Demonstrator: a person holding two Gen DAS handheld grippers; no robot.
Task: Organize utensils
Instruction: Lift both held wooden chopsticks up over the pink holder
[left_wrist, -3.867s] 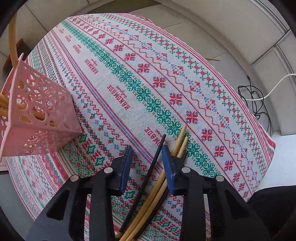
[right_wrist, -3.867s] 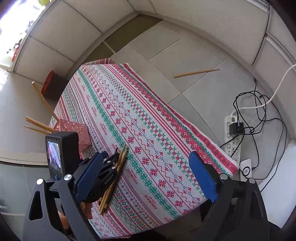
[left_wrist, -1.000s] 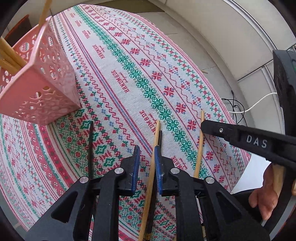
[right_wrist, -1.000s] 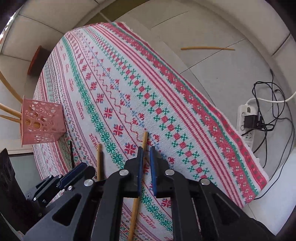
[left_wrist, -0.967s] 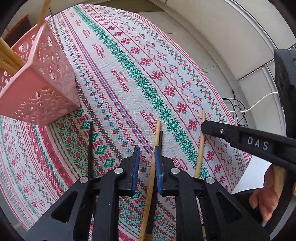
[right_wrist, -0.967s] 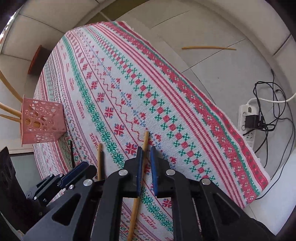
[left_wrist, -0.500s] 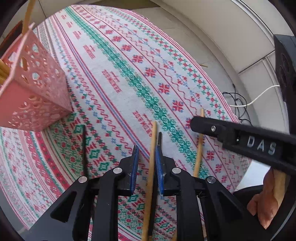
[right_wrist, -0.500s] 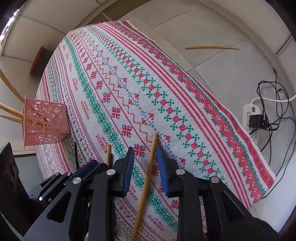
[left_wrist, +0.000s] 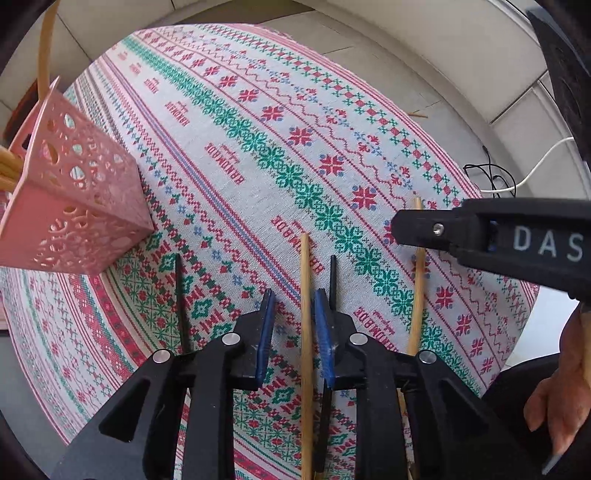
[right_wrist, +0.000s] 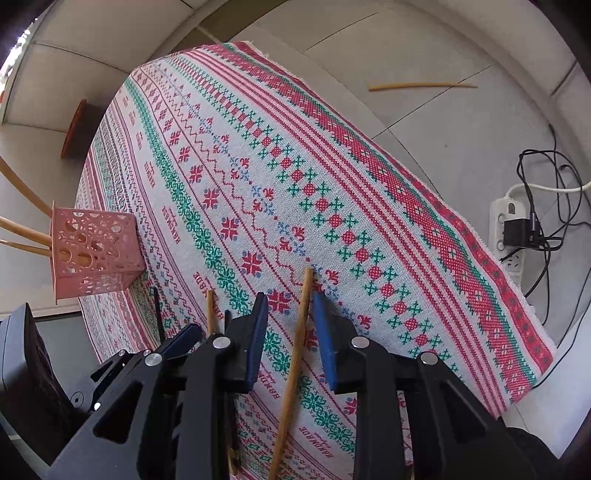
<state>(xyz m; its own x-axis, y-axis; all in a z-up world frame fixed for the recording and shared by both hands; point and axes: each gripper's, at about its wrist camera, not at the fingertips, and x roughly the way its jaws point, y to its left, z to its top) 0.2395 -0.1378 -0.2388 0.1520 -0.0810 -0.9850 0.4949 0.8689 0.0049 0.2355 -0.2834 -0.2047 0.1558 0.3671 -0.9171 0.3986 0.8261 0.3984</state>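
The patterned tablecloth (left_wrist: 258, 140) bears several loose chopsticks. One wooden chopstick (left_wrist: 305, 295) lies between the blue pads of my left gripper (left_wrist: 292, 314). Its jaws are opening slightly and neither pad presses the stick. A black chopstick (left_wrist: 333, 277) lies just right of it and another black one (left_wrist: 179, 295) to the left. My right gripper (right_wrist: 290, 317) is open around a second wooden chopstick (right_wrist: 301, 325), which rests on the cloth. The pink perforated holder (left_wrist: 74, 206) at left holds wooden chopsticks. One of the right gripper's fingers (left_wrist: 461, 229) crosses above that second stick (left_wrist: 417, 288).
A chopstick (right_wrist: 421, 86) lies on the tiled floor beyond the table's far edge. A power strip (right_wrist: 509, 236) with black cables sits on the floor at right. A hand (left_wrist: 554, 406) shows at the lower right. The left gripper's fingers (right_wrist: 184, 338) sit close beside the right gripper.
The right gripper's pads were shut on the wooden chopstick a second ago and now stand apart from it. The left gripper has sunk closer to the cloth. Earlier, the chopsticks lay bundled.
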